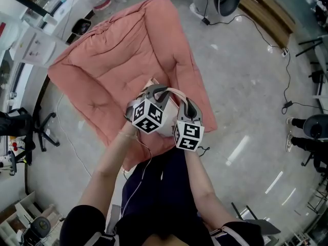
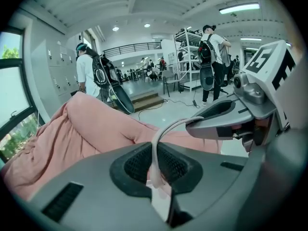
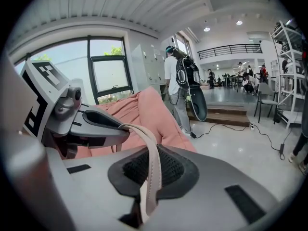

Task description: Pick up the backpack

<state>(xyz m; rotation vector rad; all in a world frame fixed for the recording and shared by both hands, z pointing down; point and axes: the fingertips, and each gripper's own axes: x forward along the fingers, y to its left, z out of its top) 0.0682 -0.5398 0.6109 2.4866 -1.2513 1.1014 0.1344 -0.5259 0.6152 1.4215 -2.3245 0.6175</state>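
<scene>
The left tool (image 2: 156, 166) is clenched on a flat, pale-pink webbing strap (image 2: 158, 138), which runs up out of the dark ribbed pads (image 2: 137, 165) and arcs across to the right tool (image 2: 219, 117). From the other side it reads the same: the right tool (image 3: 148, 174) is clamped on that strap (image 3: 153, 146), with the left tool (image 3: 94, 124) close beside it, holding the other end of the loop.

From above, the two tools sit side by side, the left tool (image 1: 155, 90) and right tool (image 1: 190, 107) tipped forward and down, with the strap (image 1: 174, 90) bowed between their tips. Their black-and-white marker cubes (image 1: 147, 116) cover most of what hangs under them. The pale pink fabric backpack (image 1: 165, 130) shows only as a sliver between the cubes. It sits just in front of the person's body, over the near edge of a big salmon-pink quilted floor cushion (image 1: 115, 50). Whether it is clear of the cushion I cannot tell.

The cushion lies on a glossy grey concrete floor (image 1: 246, 86). Black cables (image 1: 287, 81) trail over the floor to the right, and a black office chair (image 1: 36, 132) stands at the left. Farther back in the hall, a person in a white shirt (image 2: 86, 73) stands by a low wooden step (image 2: 144, 100).
</scene>
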